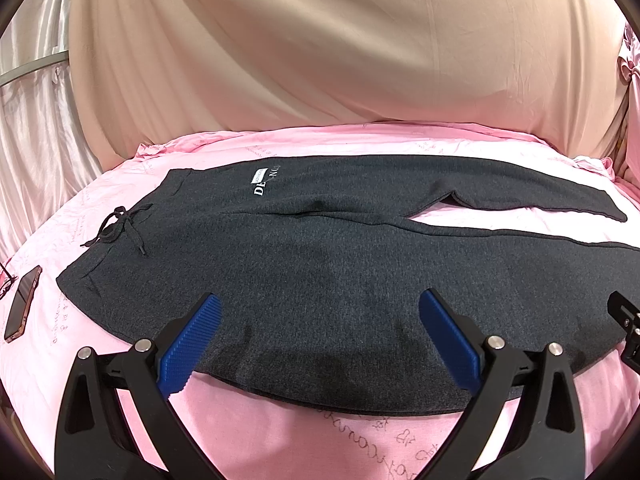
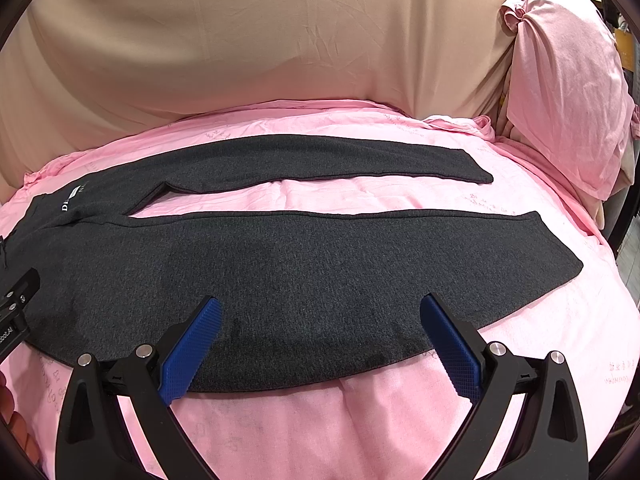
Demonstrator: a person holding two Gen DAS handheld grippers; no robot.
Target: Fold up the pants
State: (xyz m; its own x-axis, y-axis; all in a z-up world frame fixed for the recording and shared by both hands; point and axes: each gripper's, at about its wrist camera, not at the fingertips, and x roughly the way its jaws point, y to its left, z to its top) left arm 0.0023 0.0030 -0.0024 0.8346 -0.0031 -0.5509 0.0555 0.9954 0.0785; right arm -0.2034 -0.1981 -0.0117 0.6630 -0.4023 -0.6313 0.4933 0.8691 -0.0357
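Pants [image 1: 320,264] flat on bed [image 2: 360,420], unfolded; left tongs [image 1: 320,320] and right tongs [image 2: 320,324] spread, empty. Next: pinch near edge.

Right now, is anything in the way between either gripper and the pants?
Nothing visible. The left gripper and the right gripper are both open, with the near edge of the pants lying flat on the pink sheet between their fingers. The phone lies off to the left, beside the waistband.
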